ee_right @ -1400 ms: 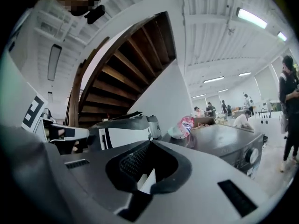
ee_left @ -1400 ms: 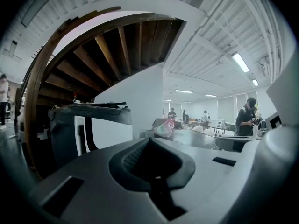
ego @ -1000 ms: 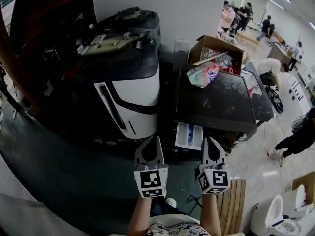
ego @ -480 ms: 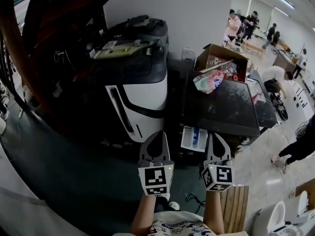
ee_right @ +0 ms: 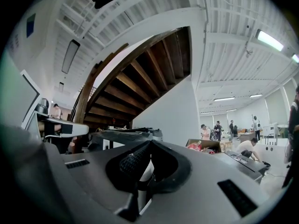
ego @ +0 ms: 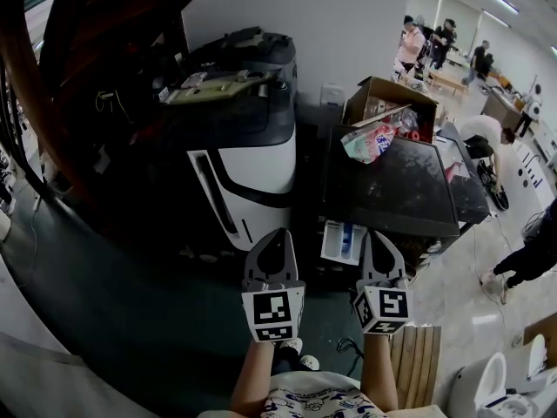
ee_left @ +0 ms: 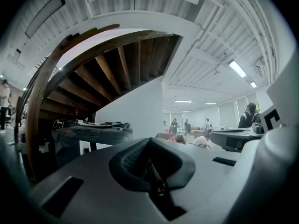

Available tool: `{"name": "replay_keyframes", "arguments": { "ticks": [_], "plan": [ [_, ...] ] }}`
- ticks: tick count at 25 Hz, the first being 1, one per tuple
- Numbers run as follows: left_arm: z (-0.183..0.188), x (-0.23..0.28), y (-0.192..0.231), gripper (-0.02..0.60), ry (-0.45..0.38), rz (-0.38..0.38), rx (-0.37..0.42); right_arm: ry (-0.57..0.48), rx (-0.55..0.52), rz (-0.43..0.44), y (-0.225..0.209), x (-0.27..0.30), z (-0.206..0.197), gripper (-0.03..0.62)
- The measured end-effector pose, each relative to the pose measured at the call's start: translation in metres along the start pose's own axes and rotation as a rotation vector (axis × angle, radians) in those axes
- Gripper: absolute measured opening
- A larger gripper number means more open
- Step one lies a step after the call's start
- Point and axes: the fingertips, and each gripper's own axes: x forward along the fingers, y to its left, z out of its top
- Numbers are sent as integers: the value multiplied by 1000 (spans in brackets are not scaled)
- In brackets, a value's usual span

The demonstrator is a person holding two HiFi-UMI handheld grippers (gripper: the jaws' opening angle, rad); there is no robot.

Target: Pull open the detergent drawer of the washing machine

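In the head view, the drawer [ego: 342,241] looks to me already out: a white tray with a blue insert juts from the front of the dark washer [ego: 387,181], low between my two grippers. The left gripper [ego: 273,244] sits left of it and the right gripper [ego: 379,249] just beside its right edge; neither touches it.

In the left gripper view, the left gripper [ee_left: 152,171] has its jaws pressed together with nothing between them. It points level across the room, and the drawer is not in view.

In the right gripper view, the right gripper [ee_right: 145,171] is likewise fully closed and empty, with no drawer in sight.

If the tray needs more travel, I would open the right jaws, dip to its front lip, pinch it squarely and draw straight back, keeping the left gripper clear.
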Motion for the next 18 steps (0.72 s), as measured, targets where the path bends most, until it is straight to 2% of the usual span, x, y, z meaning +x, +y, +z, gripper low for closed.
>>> {"name": "replay_keyframes", "arguments": {
  "ticks": [18],
  "plan": [
    [-5,1,0,14,12,-10,0,-1,5,-30,-8,-2,0,12]
  ]
}}
